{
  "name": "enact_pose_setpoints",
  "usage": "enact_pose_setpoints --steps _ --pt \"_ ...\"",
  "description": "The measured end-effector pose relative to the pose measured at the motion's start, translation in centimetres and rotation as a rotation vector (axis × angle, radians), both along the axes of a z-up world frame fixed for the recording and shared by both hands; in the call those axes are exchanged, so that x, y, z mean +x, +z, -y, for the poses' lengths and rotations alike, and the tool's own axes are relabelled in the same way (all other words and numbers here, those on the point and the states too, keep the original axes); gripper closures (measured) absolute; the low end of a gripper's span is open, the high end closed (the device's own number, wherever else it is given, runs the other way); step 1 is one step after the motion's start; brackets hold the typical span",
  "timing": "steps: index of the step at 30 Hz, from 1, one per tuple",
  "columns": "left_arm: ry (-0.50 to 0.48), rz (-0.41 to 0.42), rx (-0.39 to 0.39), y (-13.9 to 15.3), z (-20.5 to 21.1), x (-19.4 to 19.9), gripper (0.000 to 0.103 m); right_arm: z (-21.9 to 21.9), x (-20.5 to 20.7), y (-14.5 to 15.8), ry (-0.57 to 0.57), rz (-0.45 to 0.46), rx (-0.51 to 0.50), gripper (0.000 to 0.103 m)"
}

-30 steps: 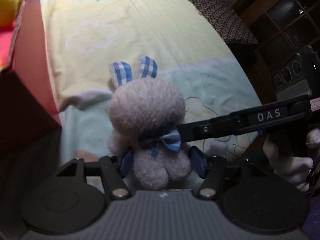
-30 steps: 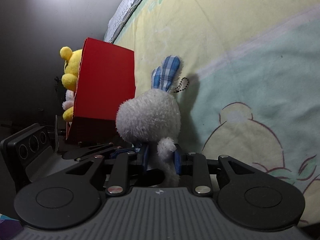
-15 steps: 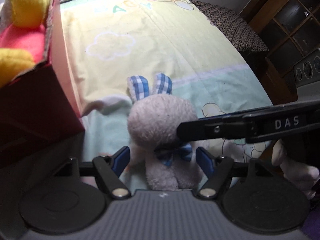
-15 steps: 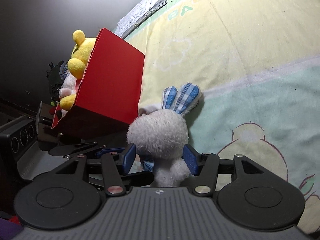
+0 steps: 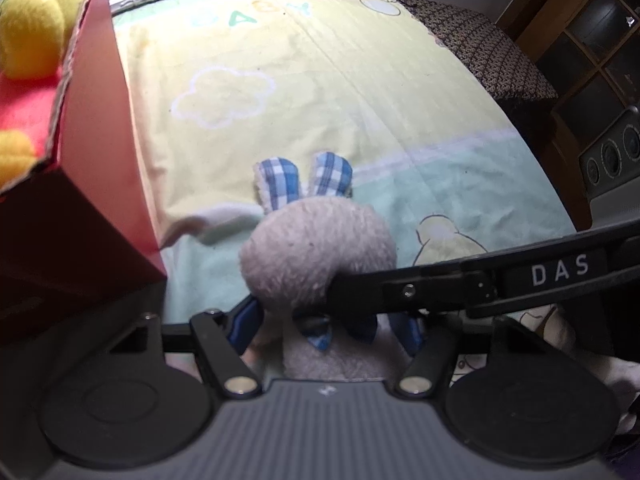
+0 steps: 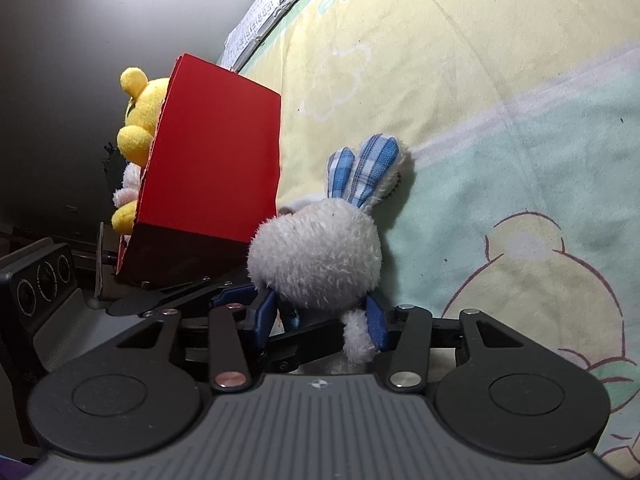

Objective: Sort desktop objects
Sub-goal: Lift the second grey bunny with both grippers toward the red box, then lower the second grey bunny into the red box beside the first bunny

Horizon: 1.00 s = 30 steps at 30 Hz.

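A white plush bunny (image 5: 316,248) with blue checked ears and a bow stands on the blanket; the right wrist view shows the bunny (image 6: 316,260) from its side. My left gripper (image 5: 326,324) straddles its body, jaws closing, blue pads a little off the fur. My right gripper (image 6: 322,320) comes in from the right, jaws closing around its neck and arm without squeezing. One of its black fingers (image 5: 440,288) crosses the bunny's front. A red box (image 5: 100,160) holding a yellow plush toy (image 5: 32,32) stands just left of the bunny.
The baby-print blanket (image 5: 280,80) stretches far beyond the bunny. A paper booklet (image 6: 268,12) lies at the far edge behind the red box (image 6: 216,160). A patterned cushion (image 5: 480,48) and a dark wooden cabinet (image 5: 592,40) stand past the right edge.
Both grippers pinched the bunny a second ago, then spread wide off it, and have since narrowed somewhat. The bunny stays in place; the left view now takes in more of the red box.
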<state>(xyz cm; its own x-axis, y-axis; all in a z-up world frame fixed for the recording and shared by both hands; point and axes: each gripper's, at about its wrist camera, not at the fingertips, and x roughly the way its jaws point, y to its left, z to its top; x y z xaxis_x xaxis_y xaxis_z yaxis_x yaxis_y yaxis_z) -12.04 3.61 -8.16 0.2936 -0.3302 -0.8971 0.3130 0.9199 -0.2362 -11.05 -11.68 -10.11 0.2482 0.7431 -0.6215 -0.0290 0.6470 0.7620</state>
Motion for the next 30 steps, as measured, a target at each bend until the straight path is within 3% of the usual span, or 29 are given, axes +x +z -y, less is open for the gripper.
enact_pose_setpoints --steps 16,30 --pt "-0.076 0.026 -0.002 1.1 2.0 0.4 0.036 2.0 -0.4 0.6 -0.061 0.021 -0.005 0.057" --pt "-0.249 0.066 -0.025 3.2 0.5 -0.7 0.036 1.4 -4.4 3.2 -0.24 0.066 -0.042 0.058"
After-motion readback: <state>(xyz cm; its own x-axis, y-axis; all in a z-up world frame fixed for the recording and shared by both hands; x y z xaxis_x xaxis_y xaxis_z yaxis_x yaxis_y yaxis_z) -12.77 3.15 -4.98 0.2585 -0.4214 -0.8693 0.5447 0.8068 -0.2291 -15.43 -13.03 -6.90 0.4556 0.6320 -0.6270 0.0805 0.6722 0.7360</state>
